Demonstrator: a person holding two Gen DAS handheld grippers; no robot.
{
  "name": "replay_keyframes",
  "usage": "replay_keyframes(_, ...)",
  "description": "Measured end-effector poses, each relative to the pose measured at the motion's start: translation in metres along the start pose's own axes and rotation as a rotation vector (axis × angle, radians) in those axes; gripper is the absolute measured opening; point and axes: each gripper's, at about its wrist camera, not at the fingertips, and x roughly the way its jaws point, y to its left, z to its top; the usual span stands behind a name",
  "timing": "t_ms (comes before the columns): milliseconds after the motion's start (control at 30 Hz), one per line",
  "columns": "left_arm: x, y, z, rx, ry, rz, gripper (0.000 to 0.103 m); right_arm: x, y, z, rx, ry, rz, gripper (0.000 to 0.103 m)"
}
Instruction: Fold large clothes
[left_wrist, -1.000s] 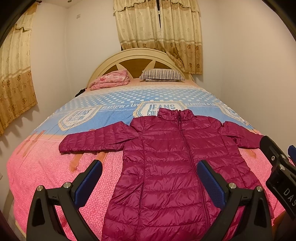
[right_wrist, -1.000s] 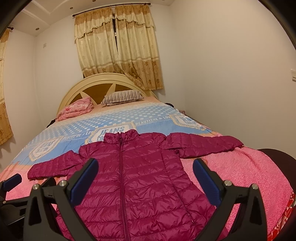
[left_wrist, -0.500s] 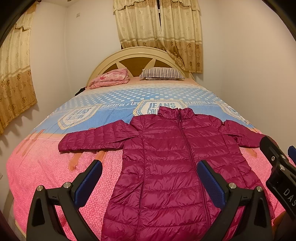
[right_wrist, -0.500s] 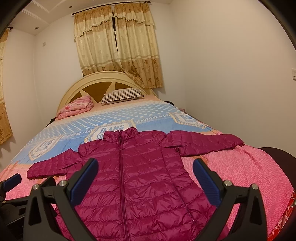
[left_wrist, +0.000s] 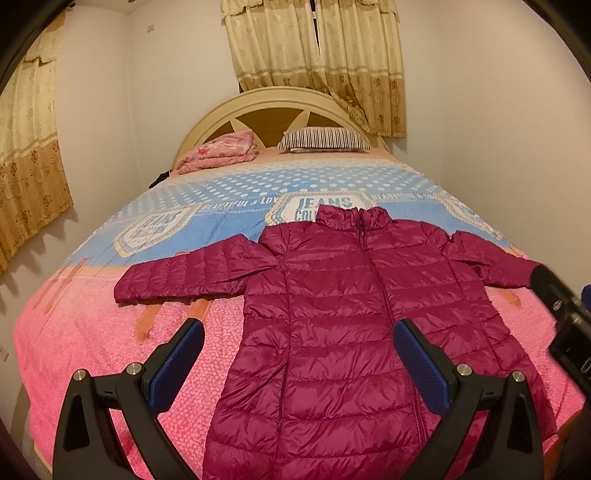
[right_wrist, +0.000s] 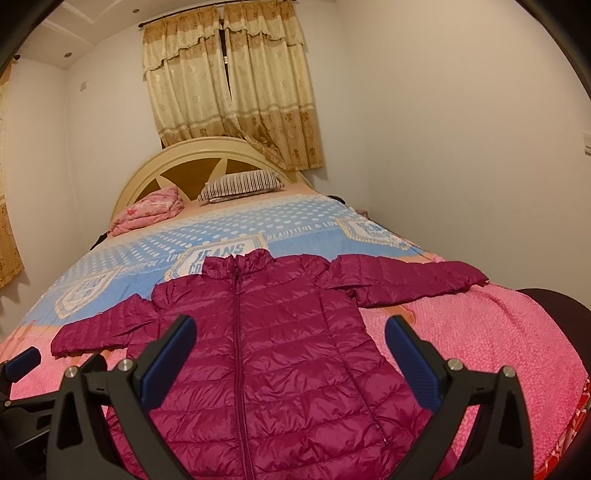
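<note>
A magenta quilted puffer jacket (left_wrist: 343, 314) lies flat, front up and zipped, on the bed with both sleeves spread out sideways; it also shows in the right wrist view (right_wrist: 273, 347). My left gripper (left_wrist: 299, 354) is open and empty, held above the jacket's lower left part. My right gripper (right_wrist: 291, 354) is open and empty above the jacket's lower middle. Each gripper shows at the edge of the other's view. The jacket's hem is hidden below both views.
The bed (left_wrist: 92, 332) has a pink and blue cover. A striped pillow (left_wrist: 325, 138) and a folded pink blanket (left_wrist: 221, 151) lie by the headboard (right_wrist: 177, 173). Walls stand close on both sides. A dark round object (right_wrist: 554, 306) sits at the bed's right edge.
Both grippers have shifted slightly, so the jacket sits a little lower and closer in both views. The jacket has not moved and both grippers stay open.
</note>
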Motion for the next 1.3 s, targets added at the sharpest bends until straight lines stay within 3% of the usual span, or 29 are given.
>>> replay_keyframes(133, 0.024, -0.001, 0.003, 0.029, 0.025, 0.014, 0.102, 0.016, -0.014, 0.007, 0.016, 0.024, -0.021, 0.103)
replay_keyframes(333, 0.070, 0.024, 0.015, -0.032, 0.085, -0.117, 0.102, 0.050, -0.064, 0.023, 0.114, 0.088, -0.036, 0.103)
replay_keyframes(533, 0.139, 0.052, 0.033, -0.012, 0.094, -0.026, 0.102, 0.087, -0.162, 0.041, 0.294, 0.124, -0.160, 0.103)
replay_keyframes(667, 0.180, 0.067, 0.038, -0.011, 0.103, 0.021, 0.102, 0.108, -0.234, 0.049, 0.501, 0.154, -0.213, 0.090)
replay_keyframes(733, 0.197, 0.070, 0.038, -0.012, 0.115, 0.033, 0.102, 0.125, -0.269, 0.049, 0.596, 0.174, -0.241, 0.089)
replay_keyframes(833, 0.217, 0.070, 0.034, -0.013, 0.119, 0.045, 0.102, 0.155, -0.290, 0.052, 0.632, 0.233, -0.262, 0.088)
replay_keyframes(967, 0.238, 0.069, 0.023, -0.026, 0.150, 0.039, 0.102, 0.186, -0.309, 0.052, 0.645, 0.267, -0.355, 0.084)
replay_keyframes(1067, 0.258, 0.068, 0.007, -0.031, 0.207, 0.062, 0.102, 0.205, -0.326, 0.050, 0.669, 0.294, -0.399, 0.082)
replay_keyframes(1300, 0.269, 0.073, 0.003, -0.091, 0.252, 0.028, 0.102, 0.240, -0.345, 0.044, 0.666, 0.357, -0.493, 0.077)
